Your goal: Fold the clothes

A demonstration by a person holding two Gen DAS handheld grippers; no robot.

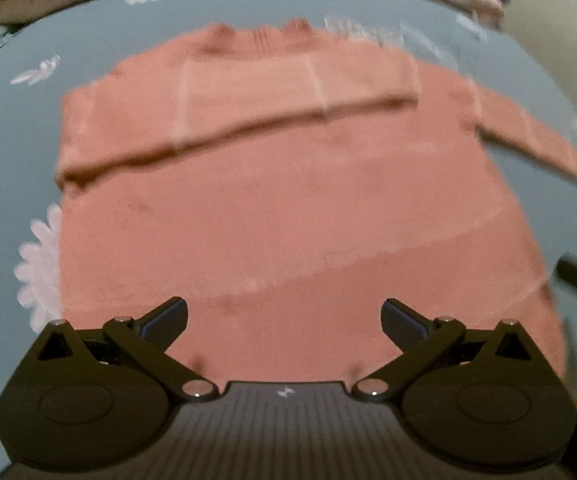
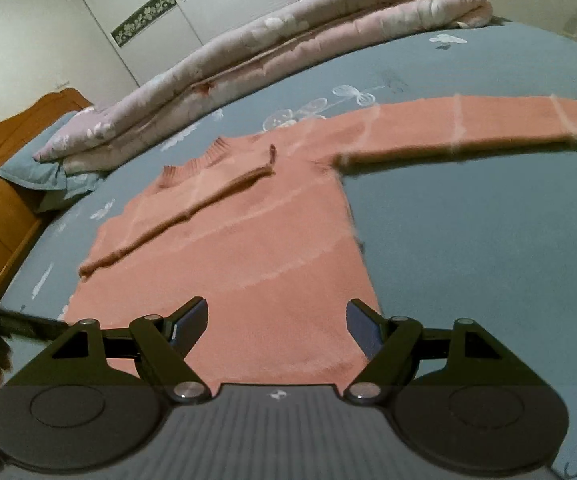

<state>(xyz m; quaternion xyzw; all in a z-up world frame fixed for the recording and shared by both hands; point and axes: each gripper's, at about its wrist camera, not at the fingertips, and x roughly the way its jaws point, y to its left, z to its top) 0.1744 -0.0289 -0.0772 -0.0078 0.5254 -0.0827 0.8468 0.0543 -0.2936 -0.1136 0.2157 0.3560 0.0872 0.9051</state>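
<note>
**Sweater half-folded: one sleeve in, one out**

Left wrist view – my left claw [image 1: 284, 322] is spread wide, holding nothing, hovering over the hem of the pink sweater [image 1: 288, 208]. The sweater lies flat on the bed [image 1: 8, 152], with the left sleeve [image 1: 240, 128] folded across the chest. The picture is blurry.

Right wrist view – my right claw [image 2: 278, 326] is wide too and empty, above the hem's right part. The right sleeve [image 2: 468, 128] stretches straight out over the sheet, away from the body. A folded quilt [image 2: 288, 52] sits beyond.

My read: sleeve folding is in hand. Next, the out-flung sleeve needs gripping near the cuff and laying across the chest.
</note>
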